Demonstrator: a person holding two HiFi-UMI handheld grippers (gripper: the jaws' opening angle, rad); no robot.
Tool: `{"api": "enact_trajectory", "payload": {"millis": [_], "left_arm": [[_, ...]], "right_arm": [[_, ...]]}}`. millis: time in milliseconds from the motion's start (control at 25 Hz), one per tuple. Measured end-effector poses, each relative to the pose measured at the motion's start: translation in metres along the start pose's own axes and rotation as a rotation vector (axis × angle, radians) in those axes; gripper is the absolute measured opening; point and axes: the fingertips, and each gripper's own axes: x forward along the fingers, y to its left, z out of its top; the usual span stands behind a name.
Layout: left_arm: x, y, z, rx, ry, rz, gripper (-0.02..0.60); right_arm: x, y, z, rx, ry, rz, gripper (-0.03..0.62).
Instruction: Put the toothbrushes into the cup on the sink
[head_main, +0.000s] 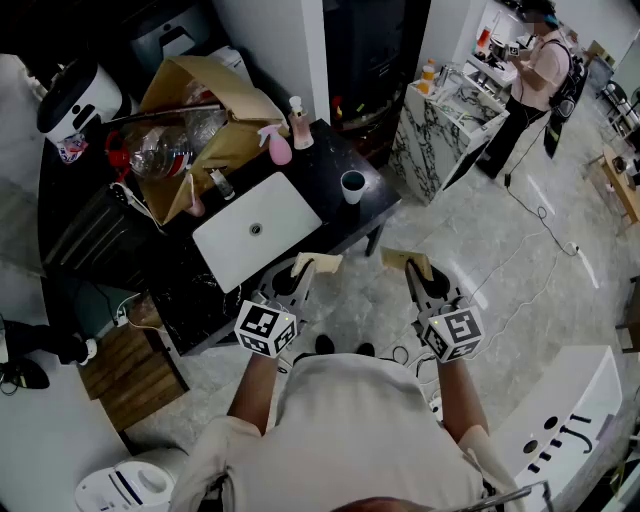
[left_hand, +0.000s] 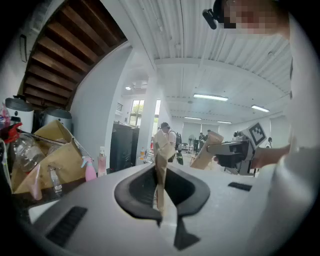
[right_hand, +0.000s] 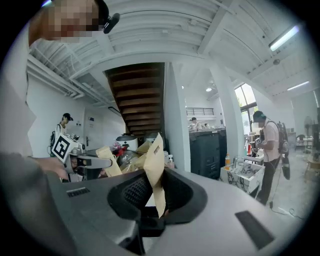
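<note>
A dark cup (head_main: 352, 186) stands on the black counter (head_main: 330, 150) to the right of the white sink (head_main: 256, 228). I cannot make out any toothbrush. My left gripper (head_main: 322, 262) and right gripper (head_main: 400, 258) hover side by side in front of the counter, apart from it, over the marble floor. Each has tan-covered fingers pressed together with nothing between them. In the left gripper view the tan fingers (left_hand: 161, 165) meet, with the right gripper (left_hand: 212, 145) beside them. In the right gripper view the tan fingers (right_hand: 156, 170) also meet, and the left gripper (right_hand: 105, 155) shows at left.
A pink spray bottle (head_main: 278, 145), a pump bottle (head_main: 299, 125), a brown paper bag (head_main: 205, 110) and a clear plastic bottle (head_main: 165, 150) crowd the counter's back. A white cooker (head_main: 75, 100) sits far left. A marble-faced counter (head_main: 440, 140) and a person (head_main: 535, 75) are at the back right.
</note>
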Motion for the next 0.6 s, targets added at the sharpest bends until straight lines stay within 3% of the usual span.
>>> {"api": "enact_trajectory", "payload": {"millis": [600], "left_arm": [[-0.001, 0.011, -0.011, -0.017, 0.011, -0.019, 0.032]], "right_arm": [[0.012, 0.010, -0.004, 0.025, -0.007, -0.011, 0.071]]}}
